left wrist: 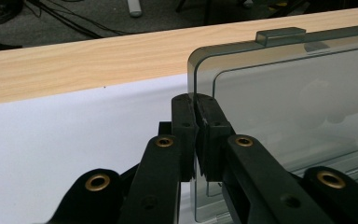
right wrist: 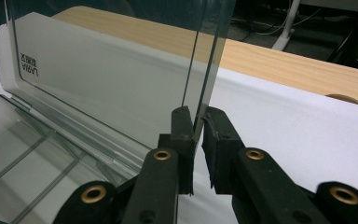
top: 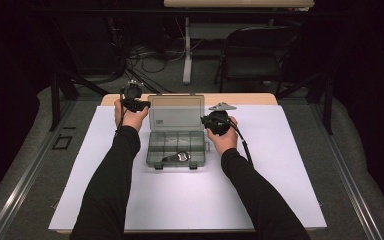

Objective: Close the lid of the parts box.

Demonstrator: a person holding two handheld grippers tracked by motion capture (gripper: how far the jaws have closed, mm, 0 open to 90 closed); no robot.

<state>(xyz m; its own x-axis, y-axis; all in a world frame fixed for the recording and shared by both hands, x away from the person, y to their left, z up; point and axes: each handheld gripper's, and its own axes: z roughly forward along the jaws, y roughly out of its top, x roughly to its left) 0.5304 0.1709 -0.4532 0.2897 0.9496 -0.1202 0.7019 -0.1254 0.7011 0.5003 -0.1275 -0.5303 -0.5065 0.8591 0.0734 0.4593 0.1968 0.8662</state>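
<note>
A clear smoky plastic compartment box (top: 176,145) lies open on the white sheet, its lid (top: 175,112) standing upright at the back. A small metal item (top: 179,157) rests in a front compartment. My left gripper (top: 139,105) is at the lid's left edge. In the left gripper view the lid (left wrist: 298,93) has its rim pinched between the pads of my left gripper (left wrist: 196,105). My right gripper (top: 209,120) is at the lid's right edge. In the right gripper view that lid (right wrist: 112,79) edge sits clamped in my right gripper (right wrist: 198,119), beside the box tray (right wrist: 23,149).
The white sheet (top: 190,195) covers most of the wooden table, whose bare strip (top: 250,98) runs along the far edge. Beyond it stand a folding chair (top: 260,50) and a desk leg with cables on the floor. Dark rails flank the table.
</note>
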